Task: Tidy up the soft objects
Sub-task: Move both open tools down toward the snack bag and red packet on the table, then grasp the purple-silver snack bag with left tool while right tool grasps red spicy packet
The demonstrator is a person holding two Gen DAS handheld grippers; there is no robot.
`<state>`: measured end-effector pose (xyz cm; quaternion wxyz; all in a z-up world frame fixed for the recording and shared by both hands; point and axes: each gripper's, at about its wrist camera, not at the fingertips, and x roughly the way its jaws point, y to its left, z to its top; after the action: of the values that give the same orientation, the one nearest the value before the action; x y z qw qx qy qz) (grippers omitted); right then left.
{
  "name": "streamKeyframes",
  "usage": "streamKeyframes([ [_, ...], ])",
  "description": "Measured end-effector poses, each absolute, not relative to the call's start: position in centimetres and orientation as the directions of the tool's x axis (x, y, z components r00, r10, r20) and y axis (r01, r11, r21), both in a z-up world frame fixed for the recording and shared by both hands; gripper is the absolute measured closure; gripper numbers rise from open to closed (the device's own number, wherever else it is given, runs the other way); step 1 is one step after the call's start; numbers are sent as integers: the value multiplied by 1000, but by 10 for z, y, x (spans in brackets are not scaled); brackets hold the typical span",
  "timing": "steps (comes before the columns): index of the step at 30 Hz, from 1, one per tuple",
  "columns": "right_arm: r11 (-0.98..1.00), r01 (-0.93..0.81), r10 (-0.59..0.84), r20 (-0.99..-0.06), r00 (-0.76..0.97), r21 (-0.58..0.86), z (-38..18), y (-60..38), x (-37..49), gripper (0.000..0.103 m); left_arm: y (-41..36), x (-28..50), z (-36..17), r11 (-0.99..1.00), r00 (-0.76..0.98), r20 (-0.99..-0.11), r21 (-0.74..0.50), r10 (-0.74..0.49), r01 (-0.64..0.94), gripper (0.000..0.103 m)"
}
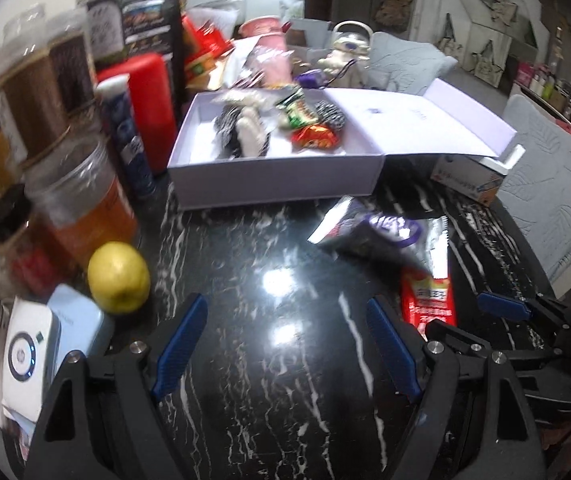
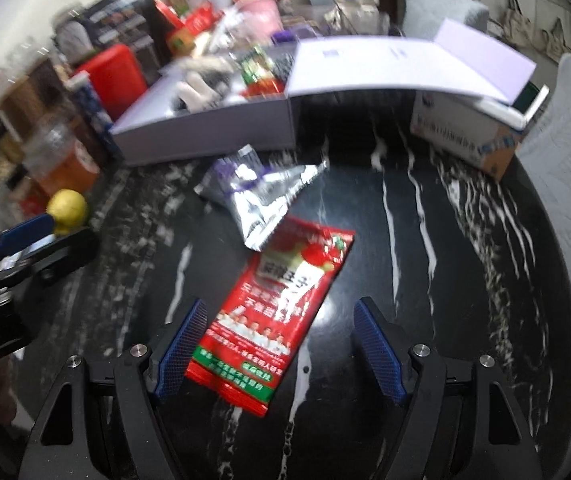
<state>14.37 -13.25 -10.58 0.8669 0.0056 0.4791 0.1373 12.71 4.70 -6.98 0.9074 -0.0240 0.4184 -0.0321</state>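
Note:
A red snack packet (image 2: 275, 312) lies flat on the black marble table, its near end between the open fingers of my right gripper (image 2: 279, 346). A silver and purple packet (image 2: 257, 196) lies just beyond it, overlapping its far end. Both show in the left wrist view, the red packet (image 1: 429, 300) and the silver one (image 1: 377, 236). An open white box (image 1: 273, 172) behind them holds soft toys and wrapped snacks. My left gripper (image 1: 289, 344) is open and empty over bare table. The right gripper (image 1: 505, 308) shows at its right.
Jars and a red canister (image 1: 153, 108) crowd the left side, with a yellow fruit (image 1: 119, 278) and a white device (image 1: 29, 356) near the left gripper. A small carton (image 2: 473, 140) props the box lid (image 2: 405, 64) at the right. Cushioned chairs stand beyond the table edge.

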Motion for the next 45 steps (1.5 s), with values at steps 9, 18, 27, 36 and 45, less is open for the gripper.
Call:
streamKeyframes([
  [9, 975, -193, 192, -849, 492, 108, -122, -126, 155, 26, 58, 133, -80, 996, 634, -771, -94, -65, -11, 21],
  [18, 963, -234, 238, -821, 519, 131, -118, -141, 155, 72, 46, 145, -75, 995, 640, -764, -99, -78, 3, 21],
  [27, 976, -172, 205, -829, 520, 134, -122, -187, 157, 90, 17, 167, -61, 991, 660, -742, -131, -121, 35, 21],
  [36, 970, -161, 242, -793, 559, 183, -109, -214, 154, 56, -29, 208, -59, 985, 639, -749, -143, -173, 100, 21],
  [45, 972, -150, 235, -787, 571, 181, -105, -224, 159, 52, -37, 249, -95, 994, 541, -836, -113, -95, -1, 21],
])
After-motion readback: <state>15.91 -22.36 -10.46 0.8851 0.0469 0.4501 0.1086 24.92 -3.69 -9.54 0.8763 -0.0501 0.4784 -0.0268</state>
